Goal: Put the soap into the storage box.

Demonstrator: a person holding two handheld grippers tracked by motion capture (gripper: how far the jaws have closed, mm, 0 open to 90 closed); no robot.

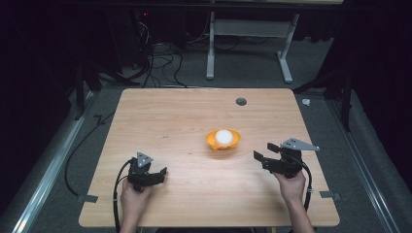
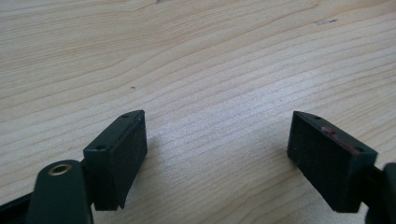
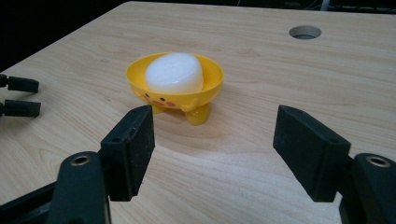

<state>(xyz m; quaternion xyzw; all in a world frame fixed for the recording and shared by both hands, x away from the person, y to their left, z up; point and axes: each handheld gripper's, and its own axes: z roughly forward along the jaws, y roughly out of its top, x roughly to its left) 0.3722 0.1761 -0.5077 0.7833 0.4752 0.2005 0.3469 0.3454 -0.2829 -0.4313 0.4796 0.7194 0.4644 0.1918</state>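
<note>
A small yellow bowl (image 1: 212, 138) on stubby feet, with a little face painted on its side, stands right of the table's middle and holds a round white lump (image 1: 223, 136). My right gripper (image 1: 265, 151) is just to the bowl's right, low over the wood, open and pointing at it. In the right gripper view the bowl (image 3: 211, 88) and the white lump (image 3: 174, 73) lie a short way beyond the gripper (image 3: 212, 140), with nothing between the jaws. My left gripper (image 1: 160, 174) rests near the front left, open over bare wood (image 2: 217, 140).
The wooden table (image 1: 170, 116) has a round cable hole (image 1: 241, 101) at the back right. Behind it are loose cables (image 1: 160, 58) on the floor and a white stand (image 1: 250, 43). Dark floor surrounds the table.
</note>
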